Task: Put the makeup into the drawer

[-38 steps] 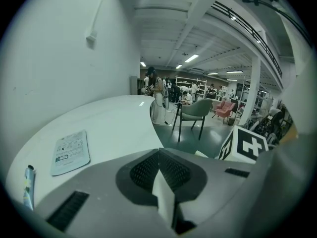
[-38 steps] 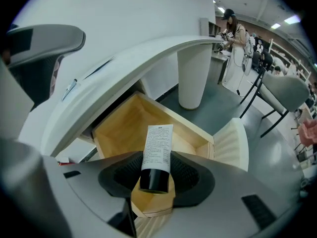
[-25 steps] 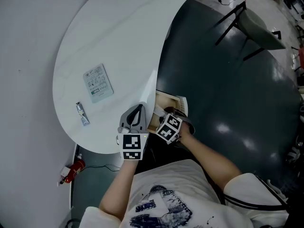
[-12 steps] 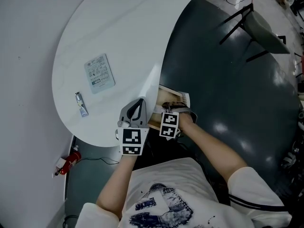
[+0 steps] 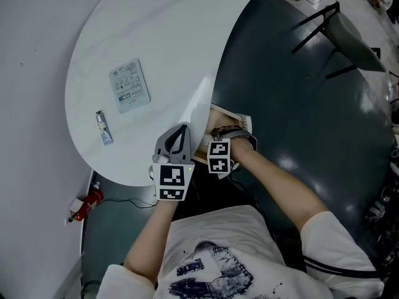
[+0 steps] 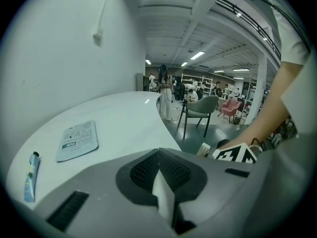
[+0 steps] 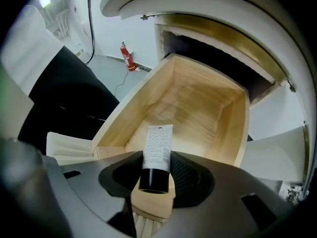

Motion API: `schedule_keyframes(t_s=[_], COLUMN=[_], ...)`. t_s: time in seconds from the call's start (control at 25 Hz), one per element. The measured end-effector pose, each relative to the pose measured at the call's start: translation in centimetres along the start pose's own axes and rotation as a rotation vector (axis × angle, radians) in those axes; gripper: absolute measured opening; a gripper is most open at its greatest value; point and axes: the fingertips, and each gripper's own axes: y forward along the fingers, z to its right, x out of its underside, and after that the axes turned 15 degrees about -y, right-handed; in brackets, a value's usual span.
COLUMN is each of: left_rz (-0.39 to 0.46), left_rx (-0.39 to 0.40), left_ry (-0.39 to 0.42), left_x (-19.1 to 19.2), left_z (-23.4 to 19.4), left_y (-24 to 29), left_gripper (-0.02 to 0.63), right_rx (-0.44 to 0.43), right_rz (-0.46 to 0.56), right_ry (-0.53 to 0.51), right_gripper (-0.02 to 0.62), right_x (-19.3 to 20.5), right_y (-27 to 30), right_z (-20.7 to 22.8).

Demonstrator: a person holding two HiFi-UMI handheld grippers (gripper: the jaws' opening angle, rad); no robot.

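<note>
- What is new with the right gripper?
- It has rolled at the wrist and sunk a little. It points down, jaws clamped on the black-capped makeup tube, directly above the open wooden drawer. I judge the release is close.
- And the left gripper?
- Closed on nothing, over the white tabletop. Ahead of it to the left lie a sachet and a small tube, not yet stowed. Beyond stands a green chair in a large hall

White rounded table, grey chair beyond, red fire extinguisher on dark floor
</note>
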Motion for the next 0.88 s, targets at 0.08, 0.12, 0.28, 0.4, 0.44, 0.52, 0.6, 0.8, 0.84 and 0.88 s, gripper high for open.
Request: schedule_keyframes(t_s=[0.08,0.12,0.28,0.4,0.44,0.52,0.6,0.8,0.84,0.88], left_rz=[0.0,0.0,0.0,-0.001,-0.002,-0.005,-0.006,-0.012,-0.011,-0.011], left_rx=[-0.002,-0.002,-0.006,-0.009,-0.01,-0.014,-0.019,-0.036,-0.038,-0.039], left_ry=[-0.001,-0.001,-0.003,-0.011,-0.013,-0.016,-0.016,-0.025,-0.025,-0.025], left_x=[0.1,0.1,0.3,0.6,0.7,1.0,1.2,1.6,1.6,1.6], left_z=[0.0,0.0,-0.1,-0.3,-0.4,-0.6,-0.9,-1.9,-2.0,-2.2], left_y=[-0.1,-0.1,-0.3,-0.5,-0.5,-0.7,-0.7,-1.0,-1.1,-1.1], left_gripper=[0.048,0.048,0.048,0.048,0.048,0.048,0.048,0.048,0.048,0.048], right_rx=[-0.03,-0.047,-0.082,-0.113,-0.134,-0.159,-0.162,-0.173,-0.171,-0.17], right_rz=[-0.019,-0.028,-0.073,-0.1,-0.105,-0.117,-0.135,-0.17,-0.172,-0.174], right_ry=[-0.046,-0.069,-0.161,-0.203,-0.213,-0.248,-0.286,-0.316,-0.323,-0.329], right_gripper=[0.186,0.186,0.186,0.186,0.186,0.186,0.186,0.186,0.186,0.186], right_x=[-0.1,0.0,0.2,0.5,0.5,0.6,0.9,1.5,1.4,1.4], right_y=[0.3,0.5,1.0,1.5,1.6,2.0,2.5,3.5,3.6,3.7], right_z=[-0.5,-0.7,-1.1,-1.0,-1.1,-1.2,-1.0,-1.3,-1.3,-1.3])
